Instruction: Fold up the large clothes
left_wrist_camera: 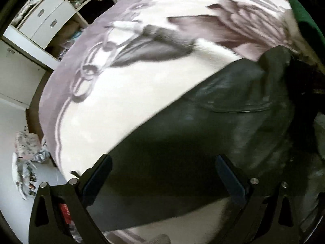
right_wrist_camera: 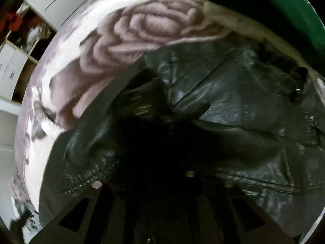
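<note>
Jacket [left_wrist_camera: 213, 126], black leather, was spread flat on the floral bed blanket [left_wrist_camera: 126, 93]. Left gripper [left_wrist_camera: 162, 174] was held released above its smooth panel, nothing pinched. Right gripper's state could not be told, hidden in shadow. An outer hem edge should be pinched, judged best for folding.

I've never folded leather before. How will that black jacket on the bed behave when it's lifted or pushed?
The black leather jacket probably drapes rather than holding shape: it lies creased on the floral blanket. It looks thick at the seams, so likely heavy and springy at folds. Its glossy surface may slide between pads.
</note>
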{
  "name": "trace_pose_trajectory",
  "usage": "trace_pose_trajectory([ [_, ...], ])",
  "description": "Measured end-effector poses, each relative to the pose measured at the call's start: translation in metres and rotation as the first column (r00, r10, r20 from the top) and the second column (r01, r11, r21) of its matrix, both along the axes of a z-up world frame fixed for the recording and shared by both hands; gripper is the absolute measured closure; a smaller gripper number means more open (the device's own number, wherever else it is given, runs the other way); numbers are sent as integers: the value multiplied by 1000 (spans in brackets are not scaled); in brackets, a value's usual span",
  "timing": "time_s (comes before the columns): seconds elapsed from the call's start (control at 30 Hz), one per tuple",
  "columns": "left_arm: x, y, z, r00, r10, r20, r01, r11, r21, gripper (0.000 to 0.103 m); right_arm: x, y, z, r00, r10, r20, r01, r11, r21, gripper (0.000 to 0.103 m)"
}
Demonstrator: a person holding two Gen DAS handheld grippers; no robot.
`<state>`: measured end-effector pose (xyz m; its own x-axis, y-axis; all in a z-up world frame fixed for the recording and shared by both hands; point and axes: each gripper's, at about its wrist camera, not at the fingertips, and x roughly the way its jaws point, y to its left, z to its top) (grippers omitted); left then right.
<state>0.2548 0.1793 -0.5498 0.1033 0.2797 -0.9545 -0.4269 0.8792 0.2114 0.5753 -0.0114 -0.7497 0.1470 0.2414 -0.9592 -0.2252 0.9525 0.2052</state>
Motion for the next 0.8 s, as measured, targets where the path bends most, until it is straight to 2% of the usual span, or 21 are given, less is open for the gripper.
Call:
trace_pose_trajectory([
  [0.03,6,5,-1,1000,4,-4,-4,1000,-5,0,-2,-4,4,1000,5,-13,-4,999,46,59],
  [0.07,2,6,-1,1000,6,-3,-6,1000,-11,0,-6,-15,9,999,0,-54,6,995,102,47],
  [0.1,2,8,-1,1000,3,1,-3,1000,-21,0,-12,-32,18,994,-33,-100,47,989,142,27],
  [0.13,1,11,1,1000,-2,5,2,1000,-26,0,-18,-52,27,991,-73,-113,91,982,165,25],
  [0.2,-4,3,2,1000,-16,11,16,999,-36,0,-42,-104,54,978,-180,-108,198,962,186,25],
  [0.27,-1,-7,5,1000,-28,8,29,998,-59,0,-71,-154,68,948,-298,-113,311,943,121,25],
  [0.33,2,-17,3,999,-53,1,53,996,-66,0,-102,-204,71,911,-400,-98,401,916,-7,25],
  [0.37,3,-23,2,998,-67,-3,66,996,-66,0,-121,-232,66,892,-443,-88,433,895,-111,25],
  [0.43,5,-38,-1,995,-99,-9,99,993,-65,0,-140,-270,50,866,-486,-118,461,867,-189,25],
  [0.5,8,-50,-3,991,-131,-19,129,989,-67,0,-151,-293,18,839,-517,-168,486,852,-193,28],
  [0.57,9,-62,-2,988,-153,-16,151,986,-66,0,-154,-316,8,826,-547,-138,516,831,-208,46],
  [0.6,9,-65,-2,987,-161,-14,160,985,-58,0,-155,-329,7,802,-590,-98,563,800,-206,57],
  [0.63,8,-67,-2,986,-166,-14,165,985,-55,0,-156,-342,6,769,-635,-72,615,766,-189,57],
  [0.7,5,-66,-3,987,-158,-25,157,986,-53,0,-166,-370,2,677,-734,-50,722,676,-147,57],
  [0.73,0,-60,-5,990,-138,-34,136,989,-54,0,-171,-377,-2,657,-751,-59,741,659,-129,57],
  [0.77,-5,-55,-5,992,-119,-41,116,991,-59,0,-177,-379,-6,654,-753,-72,744,658,-119,57],
  [0.8,-10,-49,-6,994,-100,-50,97,993,-64,0,-179,-378,-7,667,-741,-77,731,670,-128,57],
])
